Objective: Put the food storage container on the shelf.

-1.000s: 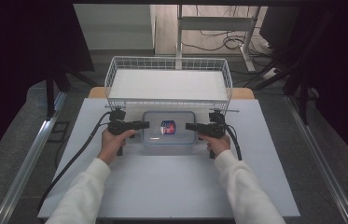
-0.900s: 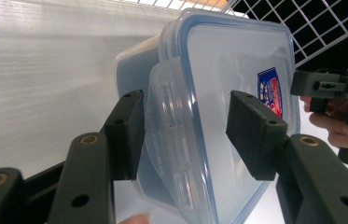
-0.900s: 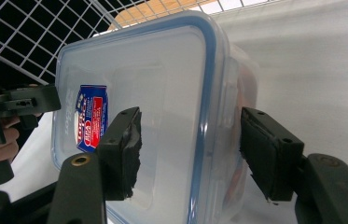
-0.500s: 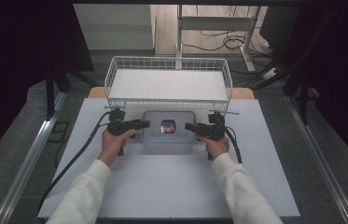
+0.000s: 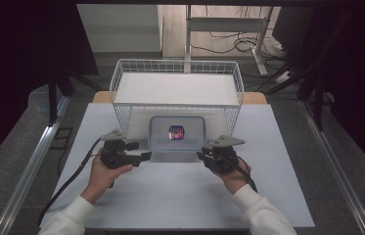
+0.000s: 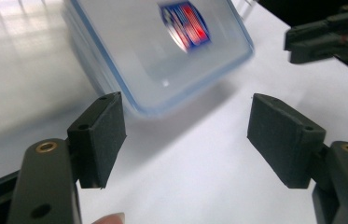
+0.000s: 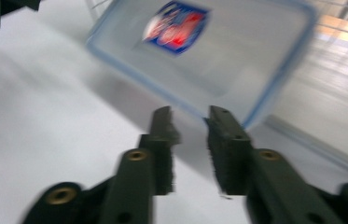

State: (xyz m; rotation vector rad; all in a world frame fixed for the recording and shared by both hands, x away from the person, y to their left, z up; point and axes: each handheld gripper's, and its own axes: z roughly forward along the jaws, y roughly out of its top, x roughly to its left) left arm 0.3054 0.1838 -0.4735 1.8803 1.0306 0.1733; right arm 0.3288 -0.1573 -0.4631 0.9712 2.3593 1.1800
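Observation:
A clear plastic container with a blue-rimmed lid and a red-and-blue label lies flat on the white table, just in front of the wire basket. My left gripper is near its front left corner, a little apart from it. In the left gripper view its jaws stand wide open and empty, with the container just beyond them. My right gripper is at the front right corner. In the blurred right gripper view the gripper shows a narrow gap with nothing in it, and the container lies ahead.
A white wire basket stands at the back of the table, right behind the container. The white table top stretches toward the person. Black cables trail from both grippers. Dark stands and cables stand on the floor at the sides.
Both grippers have drawn back from the container's left and right sides toward the person and now sit in front of its corners. The container has stayed put.

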